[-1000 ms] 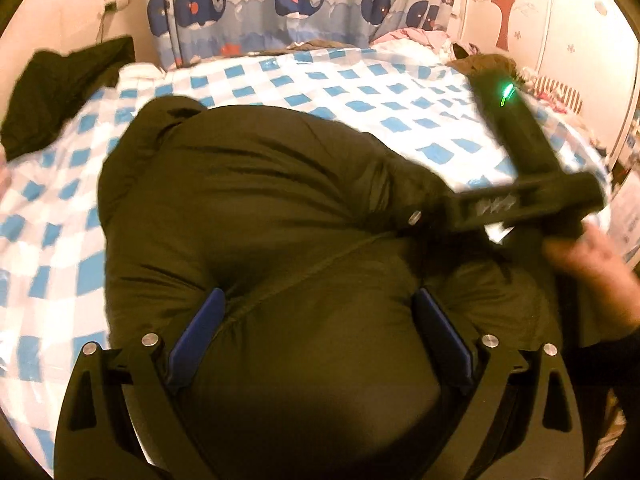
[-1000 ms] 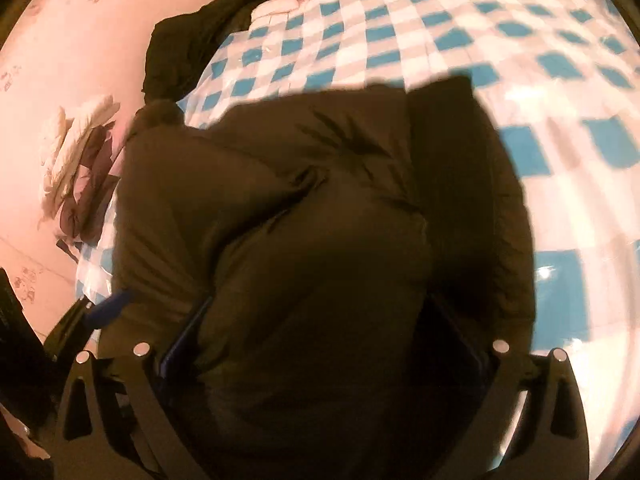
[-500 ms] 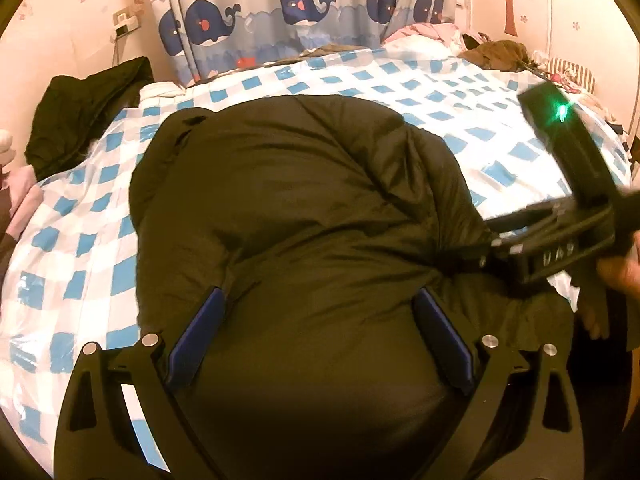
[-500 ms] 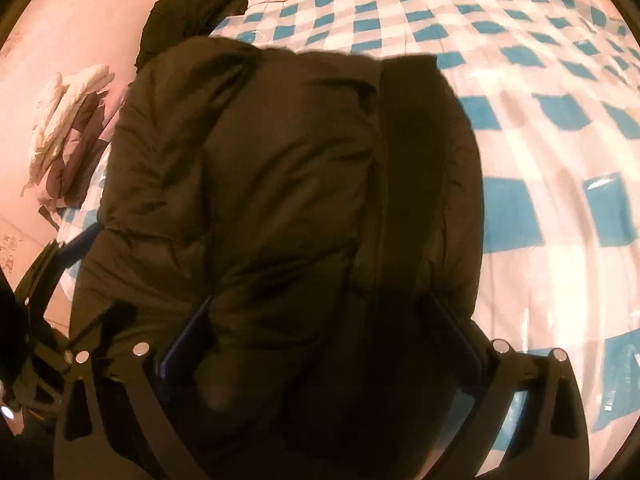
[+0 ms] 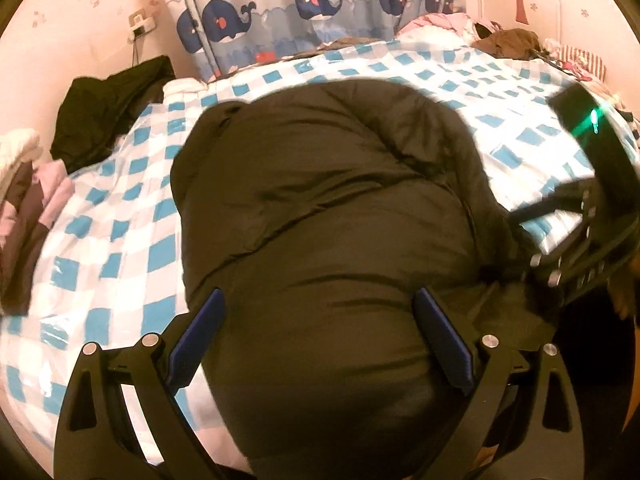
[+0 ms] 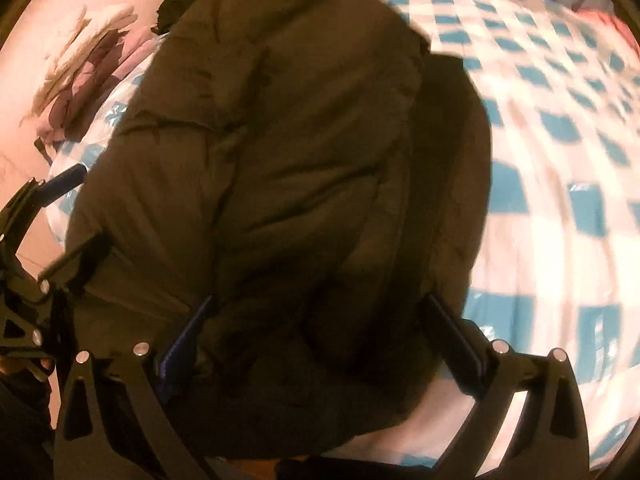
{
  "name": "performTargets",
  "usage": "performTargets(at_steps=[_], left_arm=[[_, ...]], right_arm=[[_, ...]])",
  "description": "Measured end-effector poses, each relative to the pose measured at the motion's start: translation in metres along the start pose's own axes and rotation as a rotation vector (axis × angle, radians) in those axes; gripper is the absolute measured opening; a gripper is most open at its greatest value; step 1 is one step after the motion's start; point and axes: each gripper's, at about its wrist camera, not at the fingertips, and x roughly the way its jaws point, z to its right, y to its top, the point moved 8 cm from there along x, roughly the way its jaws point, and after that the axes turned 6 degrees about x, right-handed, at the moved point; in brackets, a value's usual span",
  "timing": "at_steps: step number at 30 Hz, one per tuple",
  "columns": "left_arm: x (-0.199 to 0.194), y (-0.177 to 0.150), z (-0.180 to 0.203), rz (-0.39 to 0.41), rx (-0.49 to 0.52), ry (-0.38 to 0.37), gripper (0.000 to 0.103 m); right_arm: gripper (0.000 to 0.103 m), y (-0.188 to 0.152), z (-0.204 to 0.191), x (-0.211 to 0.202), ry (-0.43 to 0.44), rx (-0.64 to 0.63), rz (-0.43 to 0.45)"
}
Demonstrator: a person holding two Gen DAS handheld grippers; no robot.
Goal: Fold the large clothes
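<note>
A dark olive puffy jacket (image 5: 328, 200) lies bunched in a thick mound on the blue-and-white checked bed cover (image 5: 120, 240). My left gripper (image 5: 318, 300) stands open, its blue pads (image 5: 192, 336) on either side of the jacket's near bulk. The right gripper (image 5: 516, 240) shows blurred at the jacket's right edge, a green light on its body. In the right wrist view the jacket (image 6: 280, 140) fills the middle, and my right gripper (image 6: 320, 304) is open astride its near end. The left gripper (image 6: 80, 212) sits at the jacket's left side.
A black garment (image 5: 108, 112) lies at the bed's far left corner, and a pile of pink and white clothes (image 5: 28, 200) is stacked at the left edge. A whale-print curtain (image 5: 320, 8) hangs behind the bed. More clothes (image 5: 508, 40) lie at the far right.
Both grippers have drawn back toward the near edge of the bed. The right gripper moved off the jacket's top to its right edge. The jacket mound has settled.
</note>
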Motion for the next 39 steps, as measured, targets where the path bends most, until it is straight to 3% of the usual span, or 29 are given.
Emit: performTargets(at_steps=[3, 7, 9, 11, 13, 15, 16, 18, 20, 23, 29, 30, 32, 33, 34, 39], left_arm=[[-0.008, 0.006, -0.016, 0.025, -0.025, 0.031, 0.092], [-0.008, 0.024, -0.044, 0.06, -0.091, 0.088, 0.092], [-0.008, 0.042, -0.058, 0.099, -0.118, 0.122, 0.092], [0.0, 0.063, -0.072, 0.12, -0.145, 0.146, 0.092], [0.015, 0.074, -0.075, 0.112, -0.154, 0.134, 0.092], [0.033, 0.079, -0.072, 0.087, -0.147, 0.115, 0.092], [0.049, 0.078, -0.067, 0.059, -0.137, 0.091, 0.092], [0.07, 0.072, -0.057, 0.017, -0.132, 0.042, 0.092], [0.083, 0.067, -0.053, -0.005, -0.139, 0.022, 0.092], [0.083, 0.063, -0.048, -0.005, -0.111, 0.032, 0.092], [0.071, 0.054, -0.051, 0.005, -0.092, 0.069, 0.092], [0.07, 0.052, -0.052, 0.005, -0.096, 0.073, 0.092], [0.065, 0.048, -0.051, 0.007, -0.105, 0.081, 0.092], [0.063, 0.047, -0.049, 0.006, -0.109, 0.078, 0.092], [0.062, 0.045, -0.046, -0.004, -0.109, 0.076, 0.092], [0.039, 0.036, -0.033, 0.008, -0.077, 0.094, 0.092]], right_arm=[[0.097, 0.028, 0.001, -0.04, 0.052, 0.04, 0.14], [0.097, 0.092, -0.013, -0.08, 0.138, 0.063, 0.317], [0.097, 0.125, -0.027, -0.073, 0.212, 0.084, 0.318], [0.097, 0.149, -0.029, -0.044, 0.296, 0.154, 0.261], [0.097, 0.157, -0.016, -0.005, 0.289, 0.208, 0.197], [0.097, 0.157, 0.003, 0.051, 0.22, 0.244, 0.111], [0.097, 0.147, 0.012, 0.083, 0.225, 0.267, 0.055], [0.097, 0.127, 0.029, 0.111, 0.278, 0.303, 0.061], [0.097, 0.125, 0.028, 0.11, 0.227, 0.257, 0.03], [0.096, 0.124, 0.034, 0.101, 0.229, 0.262, -0.006], [0.096, 0.101, 0.015, 0.006, 0.224, 0.189, 0.191], [0.096, 0.092, 0.015, 0.003, 0.191, 0.171, 0.188], [0.096, 0.072, 0.015, 0.024, 0.102, 0.133, 0.098], [0.097, 0.057, 0.014, 0.046, 0.104, 0.117, 0.014], [0.097, 0.053, 0.016, 0.055, 0.116, 0.12, -0.007], [0.096, 0.056, 0.014, 0.032, 0.087, 0.13, 0.035]])
